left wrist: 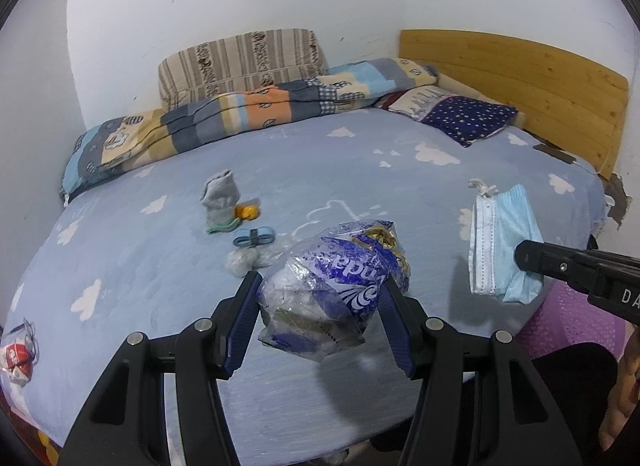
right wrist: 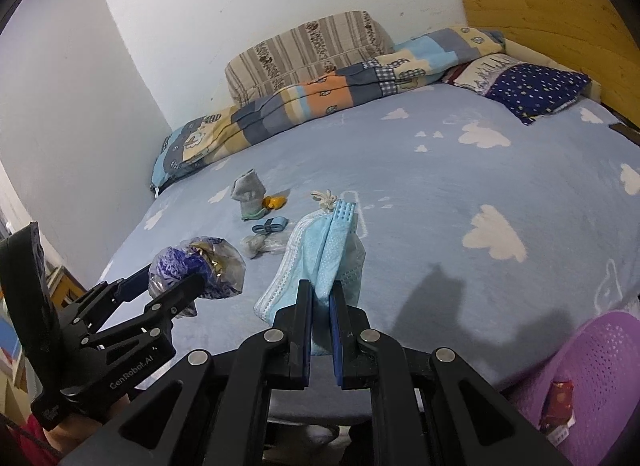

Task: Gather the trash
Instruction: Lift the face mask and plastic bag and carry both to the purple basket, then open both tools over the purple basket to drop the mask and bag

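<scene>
- Blue cloud-print bed (left wrist: 304,153) fills my view, with a rolled quilt (left wrist: 240,113) along the wall.
- My left gripper (left wrist: 318,306) clamps a crumpled plastic bag (left wrist: 332,286) above the sheet.
- My right gripper (right wrist: 320,306) is closed on a blue face mask (right wrist: 320,254).
- Socks (left wrist: 220,201) and small scraps lie mid-bed.
- Purple basket (right wrist: 592,366) sits at the bed's near edge.

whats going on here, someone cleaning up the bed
Yes, a person with a gripper in each hand is picking trash off the bed. The left gripper holds a crumpled plastic bag between its fingers, and the right gripper is shut on a blue face mask. Both are lifted above the sheet. A purple basket sits at the bed's edge. A sock, a small wad and a red wrapper lie on the bed.
</scene>
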`<state>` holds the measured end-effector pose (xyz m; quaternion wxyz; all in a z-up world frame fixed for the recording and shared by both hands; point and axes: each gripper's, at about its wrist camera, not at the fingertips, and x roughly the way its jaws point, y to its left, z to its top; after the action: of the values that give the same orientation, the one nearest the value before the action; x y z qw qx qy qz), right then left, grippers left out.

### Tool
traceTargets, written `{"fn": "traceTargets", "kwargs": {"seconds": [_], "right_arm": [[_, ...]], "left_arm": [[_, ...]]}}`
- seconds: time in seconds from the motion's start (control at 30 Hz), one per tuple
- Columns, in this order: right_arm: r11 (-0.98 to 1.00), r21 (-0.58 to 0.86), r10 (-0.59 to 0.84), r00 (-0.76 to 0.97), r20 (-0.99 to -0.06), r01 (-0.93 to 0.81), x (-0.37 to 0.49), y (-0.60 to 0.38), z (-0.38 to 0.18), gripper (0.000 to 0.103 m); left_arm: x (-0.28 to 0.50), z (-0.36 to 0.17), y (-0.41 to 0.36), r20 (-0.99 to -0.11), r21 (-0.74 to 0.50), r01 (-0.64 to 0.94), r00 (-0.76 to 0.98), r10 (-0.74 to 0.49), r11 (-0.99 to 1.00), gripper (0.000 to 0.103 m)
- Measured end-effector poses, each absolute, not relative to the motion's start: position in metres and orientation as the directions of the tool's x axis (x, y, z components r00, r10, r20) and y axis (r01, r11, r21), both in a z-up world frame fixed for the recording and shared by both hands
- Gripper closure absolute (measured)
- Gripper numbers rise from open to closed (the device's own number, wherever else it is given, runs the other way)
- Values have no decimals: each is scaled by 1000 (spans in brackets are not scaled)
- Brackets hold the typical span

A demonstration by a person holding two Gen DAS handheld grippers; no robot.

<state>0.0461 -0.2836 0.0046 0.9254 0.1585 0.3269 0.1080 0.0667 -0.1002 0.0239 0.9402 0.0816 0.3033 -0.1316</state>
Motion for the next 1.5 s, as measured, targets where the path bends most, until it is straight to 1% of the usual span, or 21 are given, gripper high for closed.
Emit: {"fn": "traceTargets", "kwargs": {"seconds": [0.2,0.3,0.4,0.47,0.57,0.67,0.73,0.8,0.9,1.0,1.1,1.17,1.23,1.4,1.5], "right_arm": [[912,406,292,783,-549,-56,26,-312,9,94],[907,420,276,799,-535,-32,14,-327,14,94],[903,429,244,816,-524,5,-3,-349,19,94],[899,435,206,831,-517,48,-17,-370,21,94],[884,443,114,850,-515,149,-48,-412,22,94],[860,448,31,850,-526,245,-75,-448,17,94],[839,447,-20,839,-544,310,-92,-471,10,94],[813,452,-55,822,-567,366,-107,-491,0,94],[782,461,-74,797,-599,419,-117,-511,-15,94],[758,467,-78,774,-628,455,-119,-526,-30,94],[728,469,-84,745,-661,499,-123,-543,-42,86],[716,482,-81,746,-661,505,-124,-547,-44,74],[722,475,-90,748,-657,504,-124,-547,-43,66],[737,474,-90,766,-637,481,-118,-541,-32,64],[751,475,-78,775,-627,459,-111,-531,-24,61]], "left_arm": [[58,34,-130,-591,81,374,764,-258,924,46],[53,41,-154,-602,64,452,729,-327,890,46],[46,52,-182,-615,16,548,665,-424,836,46],[41,59,-206,-626,-15,621,605,-492,783,46],[35,62,-243,-650,-55,701,516,-559,711,46],[33,56,-283,-691,-134,762,386,-611,633,46],[31,48,-310,-718,-176,786,309,-624,592,46],[27,37,-335,-741,-192,804,257,-620,563,46],[21,18,-368,-776,-197,816,208,-595,543,45],[20,3,-388,-799,-230,813,156,-580,534,44],[14,0,-388,-801,-230,817,149,-579,529,42],[14,4,-385,-793,-229,818,158,-588,528,38],[17,8,-377,-784,-225,813,176,-595,537,38],[23,24,-355,-753,-231,799,215,-622,556,37],[28,33,-335,-734,-200,789,273,-622,581,37]]}}
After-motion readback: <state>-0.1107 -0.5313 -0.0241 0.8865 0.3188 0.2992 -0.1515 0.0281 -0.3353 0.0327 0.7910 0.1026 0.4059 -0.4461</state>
